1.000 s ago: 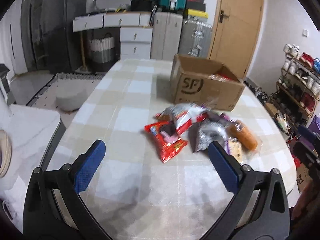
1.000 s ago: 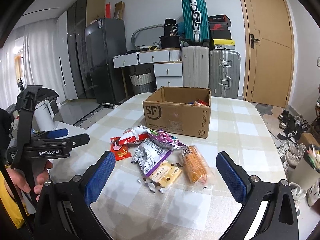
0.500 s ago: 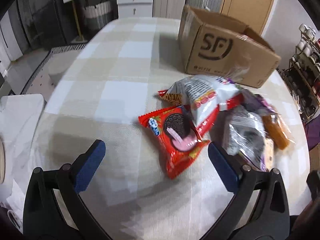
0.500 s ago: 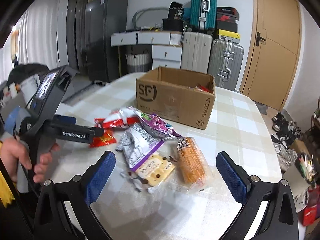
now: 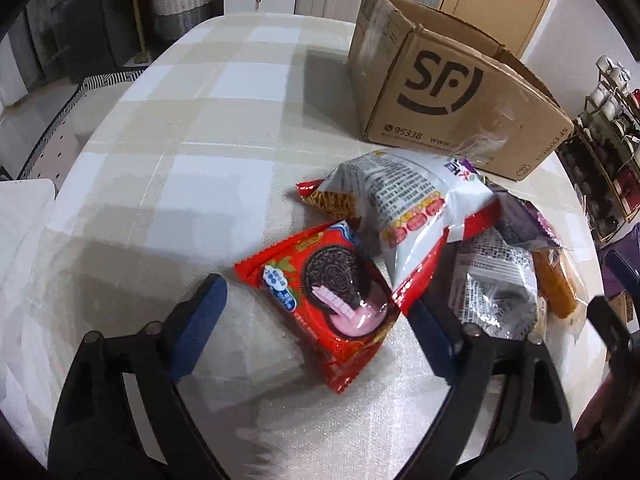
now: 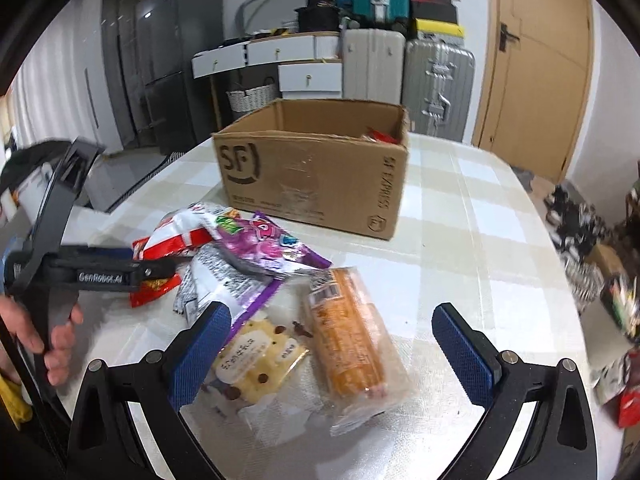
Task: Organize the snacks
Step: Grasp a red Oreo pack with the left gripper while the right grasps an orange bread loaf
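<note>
So the left gripper [image 5: 316,320] has its jaws spread wide, one on each side of the red cookie pack [image 5: 328,292], which lies flat on the checkered worktop [image 5: 192,168]; can't tell if the pads are actually touching it. Right behind that pack there's a white-and-red snack bag [image 5: 416,216] leaning over it, and a silvery packet [image 5: 492,280] just to the right. The right gripper [image 6: 326,344] is also wide open, holding nothing, hovering over a clear-wrapped orange roll [image 6: 348,344] and a pale cracker pack [image 6: 256,364] lying side by side between its pads. A purple bag [image 6: 264,248] sits on top of the heap further back. The cardboard SF box [image 6: 316,176] stands open beyond the pile, with something red poking up inside at the far corner.
</note>
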Demonstrator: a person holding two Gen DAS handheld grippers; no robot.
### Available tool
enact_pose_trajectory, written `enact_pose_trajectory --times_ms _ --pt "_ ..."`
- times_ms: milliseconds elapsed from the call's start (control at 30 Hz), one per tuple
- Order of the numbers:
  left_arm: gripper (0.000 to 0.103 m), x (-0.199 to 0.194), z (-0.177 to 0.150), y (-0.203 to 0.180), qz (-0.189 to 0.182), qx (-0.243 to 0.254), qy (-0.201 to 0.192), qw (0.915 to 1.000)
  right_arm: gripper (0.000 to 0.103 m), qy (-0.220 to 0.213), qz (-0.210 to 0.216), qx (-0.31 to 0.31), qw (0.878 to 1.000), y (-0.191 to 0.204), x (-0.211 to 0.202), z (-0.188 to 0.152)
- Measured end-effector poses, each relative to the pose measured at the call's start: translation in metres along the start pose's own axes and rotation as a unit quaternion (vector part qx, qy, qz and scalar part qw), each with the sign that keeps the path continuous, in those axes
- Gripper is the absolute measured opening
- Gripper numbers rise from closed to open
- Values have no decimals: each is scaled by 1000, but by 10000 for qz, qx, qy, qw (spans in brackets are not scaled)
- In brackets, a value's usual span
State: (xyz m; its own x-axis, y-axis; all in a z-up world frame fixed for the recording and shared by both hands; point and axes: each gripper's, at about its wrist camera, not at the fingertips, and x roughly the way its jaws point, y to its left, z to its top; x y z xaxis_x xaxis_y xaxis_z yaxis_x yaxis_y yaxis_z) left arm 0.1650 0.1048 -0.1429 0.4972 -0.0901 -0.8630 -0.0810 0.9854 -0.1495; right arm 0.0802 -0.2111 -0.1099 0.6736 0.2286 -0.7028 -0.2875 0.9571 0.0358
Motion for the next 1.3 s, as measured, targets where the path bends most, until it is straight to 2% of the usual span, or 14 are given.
enact_pose_trajectory --times_ms 33,100,167,300,367,500,667,867,1000,1133,1167,1233,1267,1300 --pt "80 -2 -2 -1 -24 19 -2 10000 102 16 35 102 9999 -4 0 -1" --pt "60 -5 -3 -4 -186 124 2 9997 102 33 87 244 9997 -9 0 -2" --pt "48 -8 -5 -4 -375 143 -6 9992 102 37 76 286 9996 -10 -1 -3" --pt "43 -11 -8 2 -562 92 43 9984 102 84 81 319 9994 -11 -2 -5" --pt "42 -13 -11 7 -645 30 67 9979 102 91 85 349 9993 -12 -2 -5" --pt "41 -22 -17 12 -527 64 33 9986 102 61 134 412 9990 -15 -5 -5" --pt "41 -44 -25 22 -507 51 -191 9985 102 36 147 438 9989 -19 -8 -6" --pt "41 -74 -31 30 -713 -39 -507 9962 102 432 54 493 9978 -25 14 -9" --pt "41 -83 -31 30 -826 -35 -600 9948 102 600 314 651 9956 -26 24 -10" --pt "41 -87 -31 22 -671 110 -715 9951 102 668 154 411 9968 -21 32 -8" --pt "41 -89 -31 19 -605 179 -767 9951 100 709 157 376 9967 -20 34 -8" --pt "41 -91 -31 14 -591 240 -820 9946 91 886 183 295 9955 -18 42 -10" --pt "41 -92 -31 13 -595 284 -837 9943 78 971 198 269 9947 -17 46 -11" --pt "41 -93 -31 11 -582 315 -859 9941 76 1022 307 318 9938 -18 48 -13"
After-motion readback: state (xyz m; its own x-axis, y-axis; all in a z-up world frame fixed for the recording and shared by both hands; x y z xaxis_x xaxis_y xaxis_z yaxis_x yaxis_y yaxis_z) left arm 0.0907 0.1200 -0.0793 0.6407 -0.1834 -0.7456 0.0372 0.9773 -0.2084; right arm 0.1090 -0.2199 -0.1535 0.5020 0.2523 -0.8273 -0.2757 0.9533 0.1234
